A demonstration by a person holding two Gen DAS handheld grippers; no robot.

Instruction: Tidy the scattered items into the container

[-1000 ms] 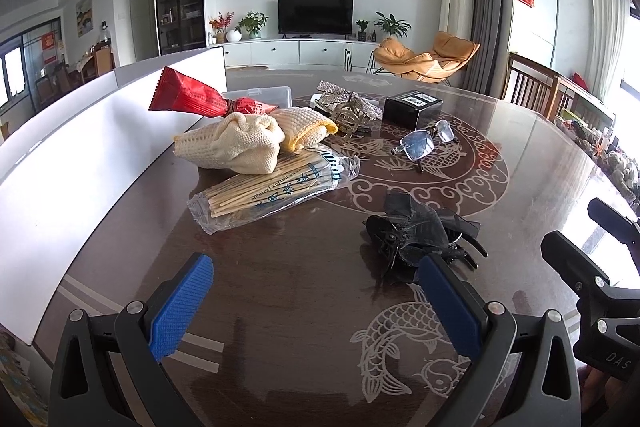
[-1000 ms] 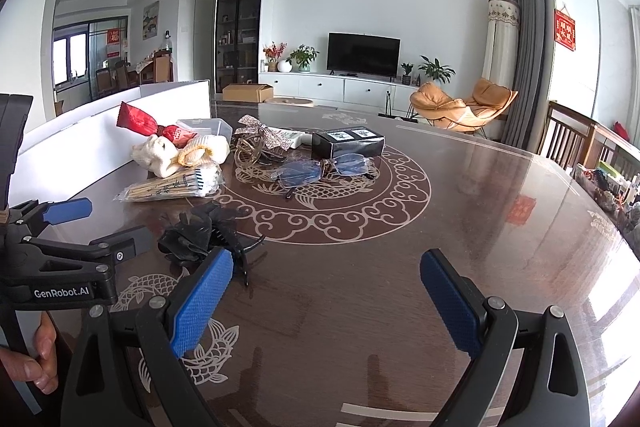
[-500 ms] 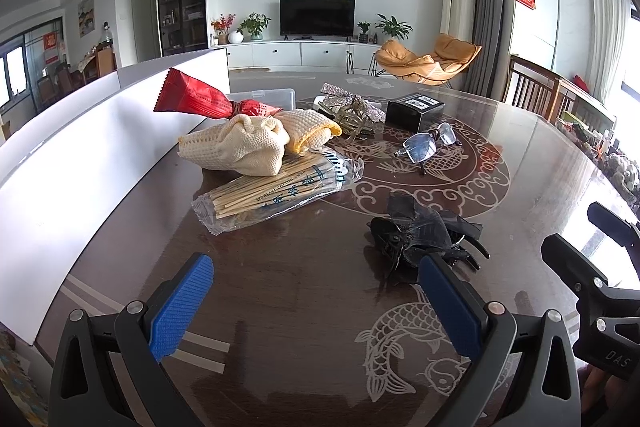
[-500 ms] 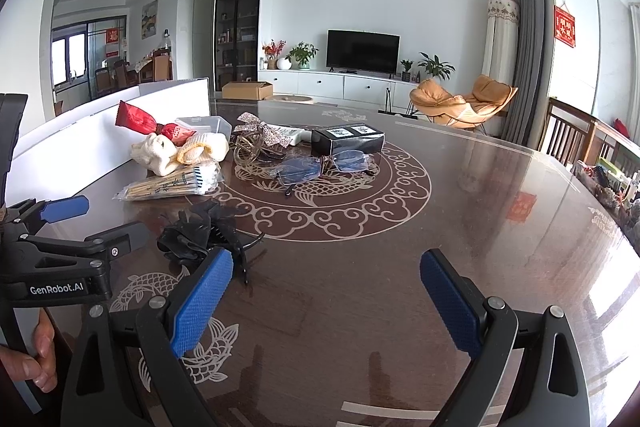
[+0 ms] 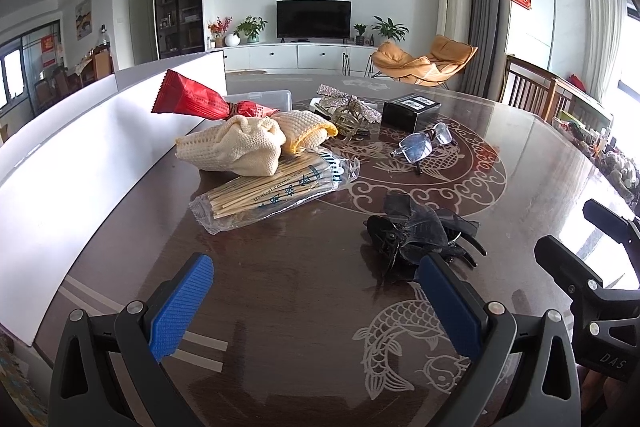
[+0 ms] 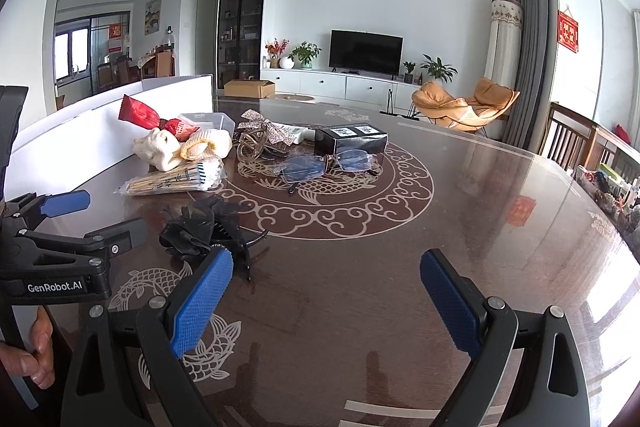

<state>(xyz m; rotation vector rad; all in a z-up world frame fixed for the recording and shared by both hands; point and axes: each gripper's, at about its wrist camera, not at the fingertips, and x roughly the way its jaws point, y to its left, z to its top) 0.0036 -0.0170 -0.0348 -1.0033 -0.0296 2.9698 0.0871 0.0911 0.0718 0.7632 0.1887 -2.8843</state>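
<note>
**Clutter on the surface, both grippers empty**

Clutter sits in a loose group toward the far left of the dark, fish-patterned surface [image 5: 304, 291] in the left wrist view. A clear plastic container [image 5: 264, 98] stands at the back of the group, beside a white board [image 5: 80, 163] along the left edge. In front of it lie a red snack packet [image 5: 192, 101], a cream knitted cloth [image 5: 236, 149] and a bag of cotton swabs [image 5: 276, 187], the cloth resting partly on the bag. Right of these are a sparkly bow hair clip [image 5: 346, 107], a black box [image 5: 410, 109] and a pair of glasses [image 5: 424, 143]. Nearer the camera a black hair claw [image 5: 416, 231] lies apart from the rest, just beyond the right fingertip of the left gripper [image 5: 316, 295]. Its jaws are wide apart and hold nothing.

In the right wrist view, the right gripper [image 6: 326, 291] hangs over bare surface [image 6: 400, 267], its jaws also spread wide and empty. The black hair claw [image 6: 204, 231] lies just past its left fingertip. The left gripper [image 6: 92, 219] shows at the left edge, gripped by a hand [image 6: 30, 351]. Farther back are the bag of cotton swabs [image 6: 172, 181], the cream knitted cloth [image 6: 176, 149], the red snack packet [image 6: 148, 117], the clear plastic container [image 6: 212, 121], the glasses [image 6: 324, 165] and the black box [image 6: 350, 139].
</note>
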